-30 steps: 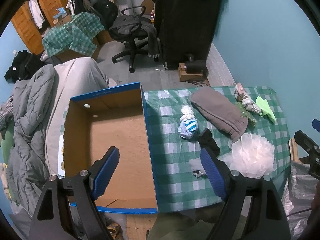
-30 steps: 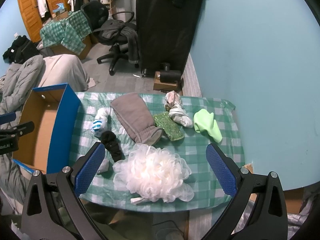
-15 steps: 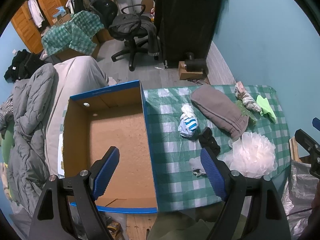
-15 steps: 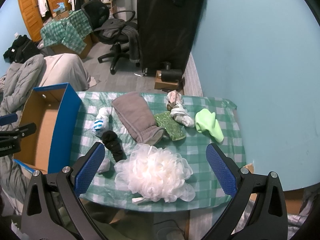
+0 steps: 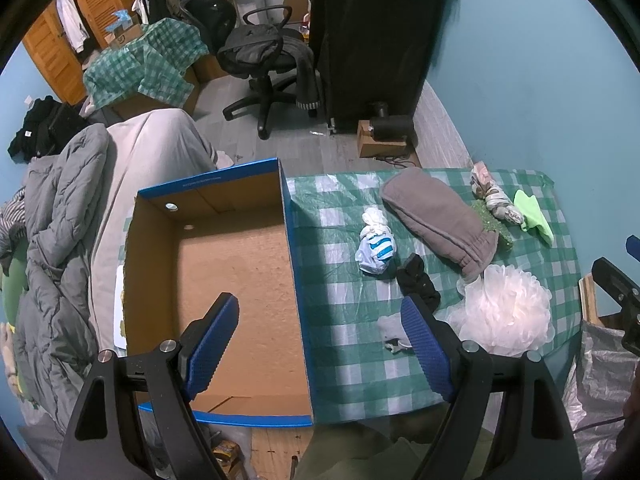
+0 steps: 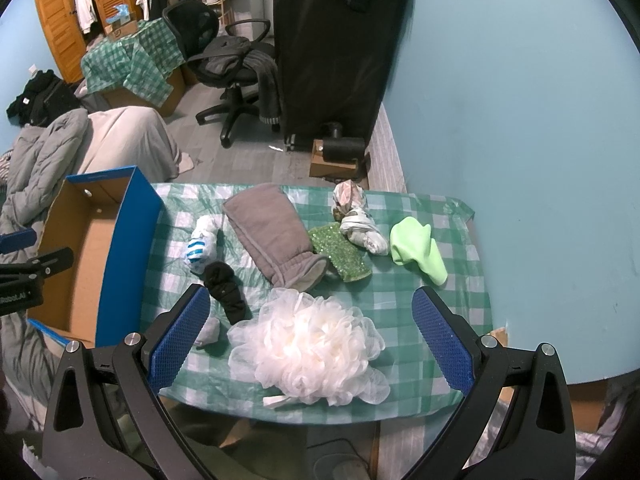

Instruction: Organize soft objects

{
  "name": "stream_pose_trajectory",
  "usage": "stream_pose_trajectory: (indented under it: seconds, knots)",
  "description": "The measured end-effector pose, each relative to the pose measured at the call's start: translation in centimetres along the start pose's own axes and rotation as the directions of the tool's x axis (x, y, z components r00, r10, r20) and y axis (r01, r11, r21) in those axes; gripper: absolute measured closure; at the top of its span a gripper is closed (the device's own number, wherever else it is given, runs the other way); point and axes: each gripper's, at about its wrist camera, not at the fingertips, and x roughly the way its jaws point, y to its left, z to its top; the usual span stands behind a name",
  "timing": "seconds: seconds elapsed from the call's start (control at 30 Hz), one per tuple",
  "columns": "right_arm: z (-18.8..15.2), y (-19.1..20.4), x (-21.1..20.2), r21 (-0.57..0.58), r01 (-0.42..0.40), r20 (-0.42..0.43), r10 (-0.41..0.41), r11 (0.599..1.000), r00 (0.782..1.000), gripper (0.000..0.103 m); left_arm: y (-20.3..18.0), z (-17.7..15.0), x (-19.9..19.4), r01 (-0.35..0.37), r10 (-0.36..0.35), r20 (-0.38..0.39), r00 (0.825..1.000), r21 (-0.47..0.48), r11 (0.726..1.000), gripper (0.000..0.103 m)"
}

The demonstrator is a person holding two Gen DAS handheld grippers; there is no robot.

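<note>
Soft things lie on a green checked table (image 6: 440, 288): a white mesh pouf (image 6: 312, 348) (image 5: 506, 312), a grey mitt (image 6: 272, 236) (image 5: 436, 216), a black sock (image 6: 224, 288) (image 5: 416, 280), a blue-striped white bundle (image 6: 200, 244) (image 5: 376, 244), a green sequin pad (image 6: 340, 252), a knotted cloth (image 6: 360, 224), a lime cloth (image 6: 416, 244) and a small grey sock (image 5: 390, 330). An empty blue cardboard box (image 5: 224, 280) (image 6: 80, 256) stands left of them. My left gripper (image 5: 320, 320) hovers open over the box's right wall. My right gripper (image 6: 312, 316) hovers open above the pouf.
The table's near edge lies just under both grippers, and a blue wall (image 6: 520, 120) runs behind and to the right. A grey duvet (image 5: 52, 240) lies left of the box. On the floor beyond stand an office chair (image 5: 264, 64) and a black wardrobe (image 5: 372, 32).
Both views have drifted very slightly; the objects sit a touch lower and nearer. Both grippers stay open and nothing on the table has moved.
</note>
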Motion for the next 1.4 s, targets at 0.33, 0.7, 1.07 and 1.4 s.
stream_pose_trajectory:
  seconds: [0.33,0.7,1.07,1.4]
  knots:
    - [0.0,-0.2,0.4,0.002,0.001,-0.003,-0.001,1.000,1.000,0.002,-0.1,0.0,0.2,0.000,0.000,-0.003,1.000,0.000,1.000,0.018]
    - [0.1,-0.3,0.4,0.003,0.001,-0.006,-0.001,1.000,1.000,0.002,-0.1,0.1,0.3,0.002,-0.002,-0.004,1.000,-0.001,1.000,0.018]
    - [-0.4,-1.2,0.8,0.009,0.000,-0.012,0.000,1.000,1.000,0.002,-0.8,-0.3,0.9,0.002,-0.001,-0.011,1.000,0.007,1.000,0.018]
    - [-2.0,-2.5,1.5,0.028,-0.019,-0.066,0.020,0.999,0.998,0.002,-2.4,-0.9,2.6,0.024,-0.022,-0.069,0.997,0.031,0.999,0.018]
